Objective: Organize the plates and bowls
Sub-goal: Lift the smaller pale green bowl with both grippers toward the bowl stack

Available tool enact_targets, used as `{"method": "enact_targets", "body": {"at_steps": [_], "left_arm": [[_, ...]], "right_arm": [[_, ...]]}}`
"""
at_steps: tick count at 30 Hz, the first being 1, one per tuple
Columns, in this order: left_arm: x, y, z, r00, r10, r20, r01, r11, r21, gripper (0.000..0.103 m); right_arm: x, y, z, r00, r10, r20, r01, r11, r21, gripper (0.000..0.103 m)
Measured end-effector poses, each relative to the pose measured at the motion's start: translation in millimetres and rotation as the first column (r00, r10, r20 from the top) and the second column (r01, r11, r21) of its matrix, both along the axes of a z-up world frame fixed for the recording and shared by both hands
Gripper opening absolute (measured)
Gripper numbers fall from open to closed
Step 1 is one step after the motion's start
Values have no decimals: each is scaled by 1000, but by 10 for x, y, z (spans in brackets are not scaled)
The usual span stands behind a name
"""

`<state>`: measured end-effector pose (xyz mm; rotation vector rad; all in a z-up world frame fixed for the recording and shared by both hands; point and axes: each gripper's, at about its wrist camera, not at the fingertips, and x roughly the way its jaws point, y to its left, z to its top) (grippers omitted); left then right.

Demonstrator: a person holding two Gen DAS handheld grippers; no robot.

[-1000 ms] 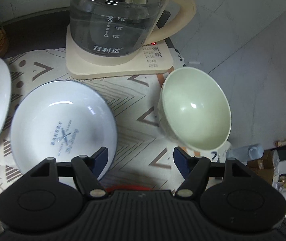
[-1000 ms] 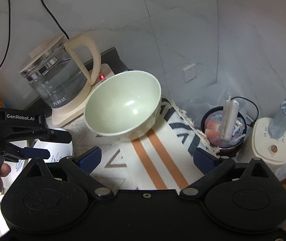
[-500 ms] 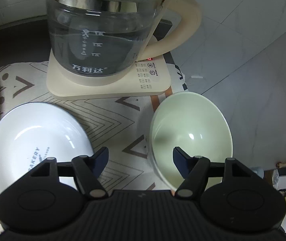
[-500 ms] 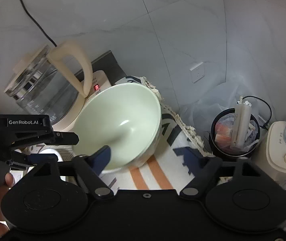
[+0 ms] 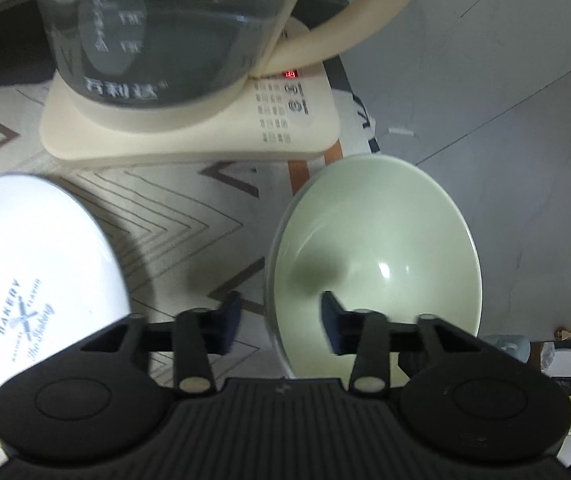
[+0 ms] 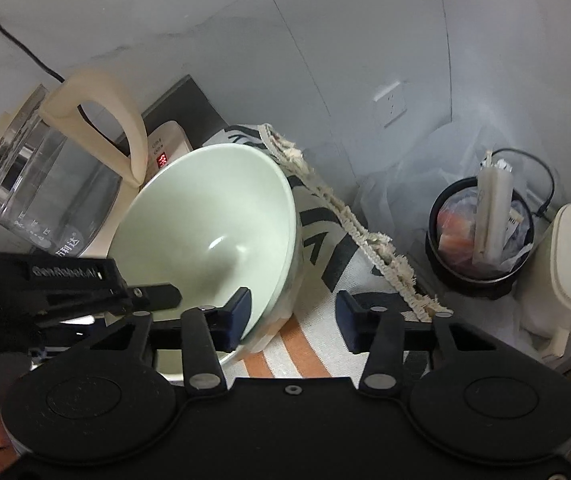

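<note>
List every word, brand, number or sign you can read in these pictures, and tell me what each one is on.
"万利达": glass kettle, on its wall near the bottom.
"BAKERY": white plate, in blue print; the script and small words beside it are too blurred to read.
"GenRobot.AI": side of the left tongs, seen from the right wrist view.
Red lit digits: kettle base; too blurred to read.
Level marks on the kettle and button labels on the base: too small to read.

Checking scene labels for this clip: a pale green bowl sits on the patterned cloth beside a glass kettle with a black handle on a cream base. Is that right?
Not quite: the handle is cream, not black, as the right wrist view shows. The pale green bowl does sit on the patterned cloth beside the glass kettle on its cream base.
</note>
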<state>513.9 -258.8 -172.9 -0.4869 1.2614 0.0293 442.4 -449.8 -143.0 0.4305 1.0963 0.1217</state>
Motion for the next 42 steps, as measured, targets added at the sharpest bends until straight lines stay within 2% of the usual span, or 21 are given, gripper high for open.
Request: {"method": "enact_targets", "body": {"at_steps": [3, 8, 13, 17, 21, 25, 30, 42], "left_arm": [[10, -32, -58, 1000, -2, -19, 2, 1000, -12, 21], [-32, -62, -24, 1000, -2, -8, 2, 1000, -3, 20], [-112, -52, 91, 1000, 1, 10, -1, 1000, 0, 20], [-242, -46, 294, 999, 6, 52, -7, 1000, 17, 20], [-398, 21, 484, 996, 21, 89, -21, 1000, 1, 20], [-556, 98, 700, 990, 24, 137, -24, 1000, -1, 13], [-755, 195, 912, 983, 24, 184, -21, 1000, -17, 12], [-1212, 387, 1111, 977, 2, 212, 4, 1000, -27, 12]], "right_arm": [[55, 9, -37, 1000, 15, -8, -15, 999, 29, 29], [94, 84, -35, 997, 80, -1, -80, 997, -14, 24], [14, 94, 72, 996, 86, 26, -86, 996, -18, 24], [-74, 135, 235, 992, 107, 64, -106, 994, -24, 24], [-171, 147, 398, 988, 116, 101, -115, 993, -13, 24], [-280, 161, 573, 984, 114, 137, -115, 993, 0, 24], [-462, 219, 747, 977, 113, 179, -116, 993, 3, 24], [-895, 429, 941, 972, 107, 211, -105, 994, -21, 24]]}}
